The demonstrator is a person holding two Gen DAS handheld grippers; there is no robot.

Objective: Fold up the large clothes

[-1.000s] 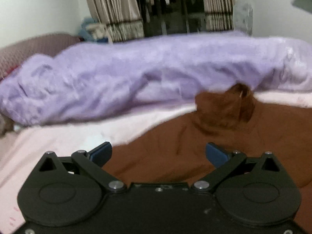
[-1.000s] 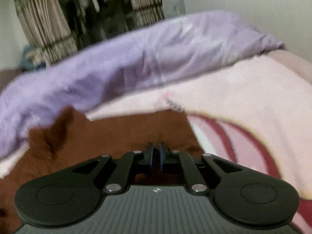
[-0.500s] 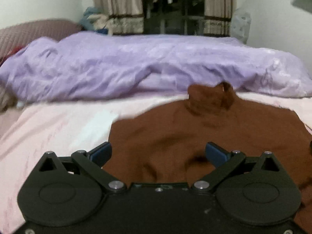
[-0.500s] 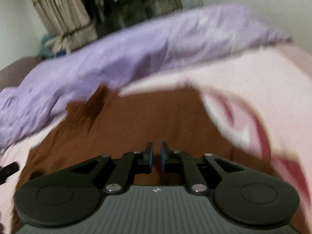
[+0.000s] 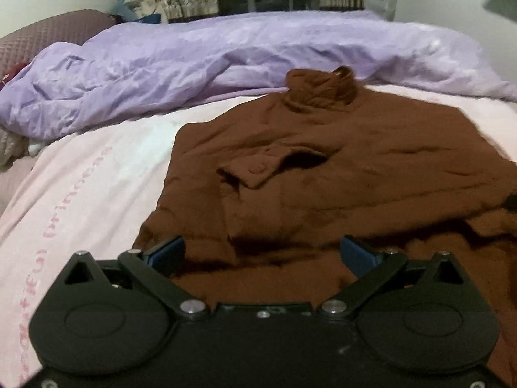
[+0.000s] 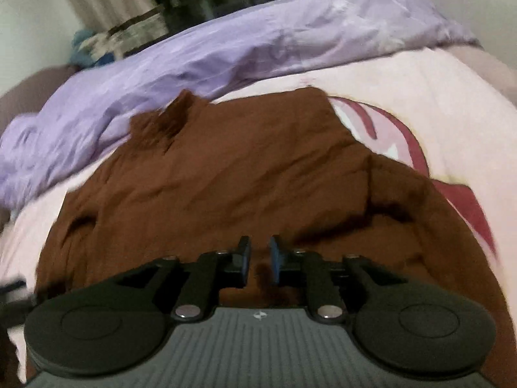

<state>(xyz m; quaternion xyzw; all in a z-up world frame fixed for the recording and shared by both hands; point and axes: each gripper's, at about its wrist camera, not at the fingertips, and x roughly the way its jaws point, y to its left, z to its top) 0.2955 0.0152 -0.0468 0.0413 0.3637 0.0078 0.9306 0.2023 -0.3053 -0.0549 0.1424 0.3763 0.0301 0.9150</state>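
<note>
A brown knitted turtleneck sweater (image 5: 339, 161) lies front-up on a pale pink printed bedsheet (image 5: 84, 187), its collar toward twelve o'clock near a crumpled lilac duvet (image 5: 210, 61). One sleeve cuff is folded across the chest; the body is creased, not yet flat. The left gripper (image 5: 263, 252) hovers over the hem, jaws wide and empty. The right gripper (image 6: 260, 257) has just been opening; its narrow gap holds no cloth. The fold seems partway: next, likely grasping the hem at six o'clock and carrying it toward the collar.
</note>
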